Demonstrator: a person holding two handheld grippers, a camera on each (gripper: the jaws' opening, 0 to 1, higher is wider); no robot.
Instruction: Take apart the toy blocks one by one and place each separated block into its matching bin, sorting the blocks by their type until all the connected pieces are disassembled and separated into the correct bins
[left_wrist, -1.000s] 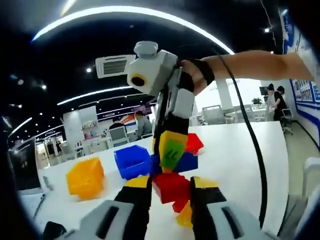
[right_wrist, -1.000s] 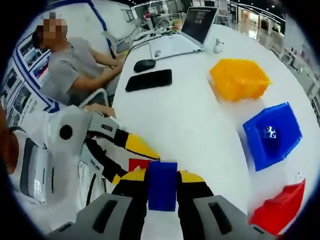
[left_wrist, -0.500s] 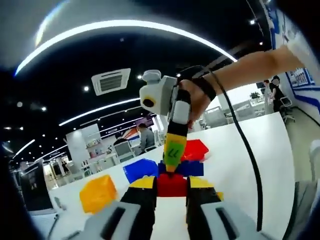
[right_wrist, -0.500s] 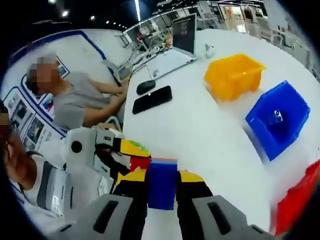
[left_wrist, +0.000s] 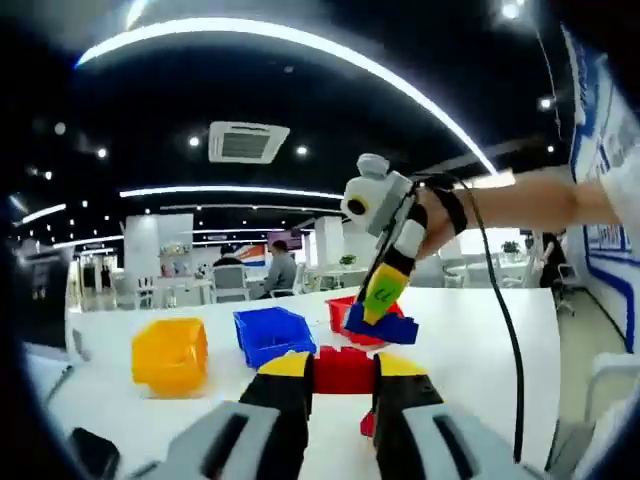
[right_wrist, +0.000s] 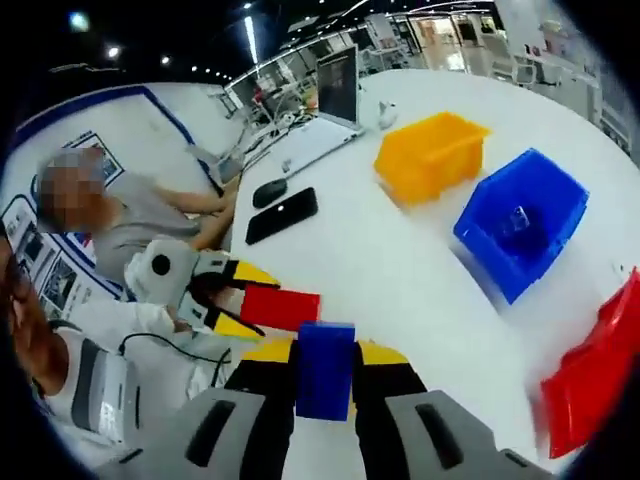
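My left gripper (left_wrist: 343, 362) is shut on a red block (left_wrist: 343, 369), held low in the middle of the left gripper view. Beyond it and apart from it, my right gripper (left_wrist: 379, 306) comes in from the right on a person's hand, shut on a blue block (left_wrist: 384, 327). In the right gripper view the blue block (right_wrist: 325, 366) sits between the right gripper's (right_wrist: 325, 352) own jaws. To its upper left the left gripper (right_wrist: 258, 305) holds out the red block (right_wrist: 281, 307). The two blocks do not touch.
On the white table (right_wrist: 400, 260) stand a yellow bin (right_wrist: 431, 156), a blue bin (right_wrist: 519, 218) and a red bin (right_wrist: 594, 371). A laptop (right_wrist: 336, 92), a mouse (right_wrist: 268, 191) and a phone (right_wrist: 282, 214) lie at the far end. A person (right_wrist: 130, 215) sits beside the table.
The blue block has come off the red block: the right gripper has pulled it up and away, while the left gripper keeps the red one. Both views have swung.
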